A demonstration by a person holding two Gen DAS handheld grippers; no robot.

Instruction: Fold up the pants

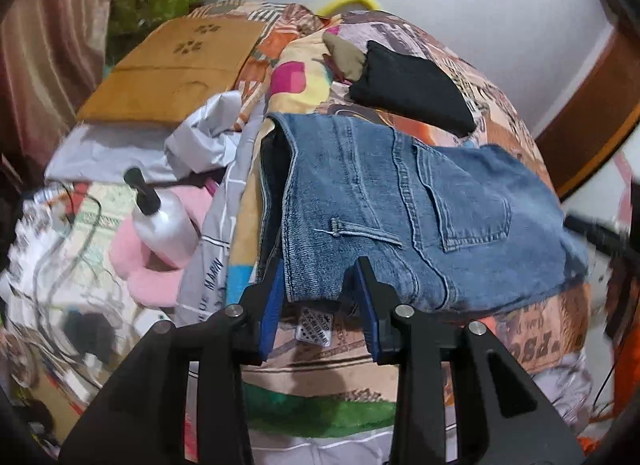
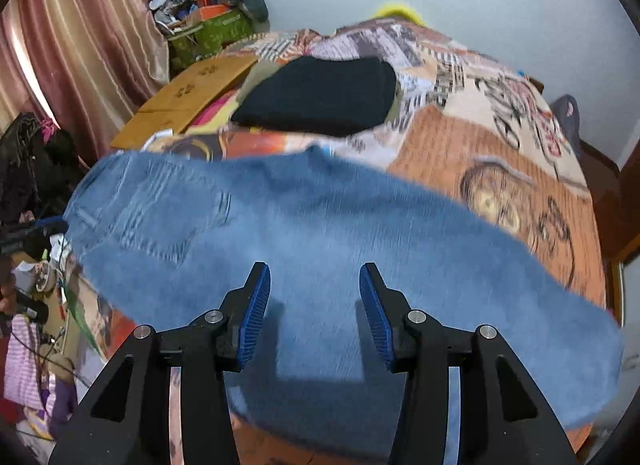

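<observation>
Folded blue jeans point(image 1: 420, 205) lie on the patterned bedspread point(image 1: 540, 329), back pocket up. In the left wrist view my left gripper point(image 1: 320, 277) is at the jeans' near left corner. That corner sits between the blue pads point(image 1: 272, 301) without being pinched, so the gripper is open. In the right wrist view the jeans point(image 2: 320, 217) look blurred and stretch across the bed. My right gripper point(image 2: 314, 277) hovers open just above their near edge, with nothing between its fingers.
A folded black garment point(image 1: 412, 89) point(image 2: 320, 95) lies farther back on the bed. Left of the jeans are a flat cardboard sheet point(image 1: 172, 69), a silver pump bottle point(image 1: 164, 221), pink cloth point(image 1: 148, 273) and loose clutter. A wooden bed frame point(image 1: 592, 125) runs along the right.
</observation>
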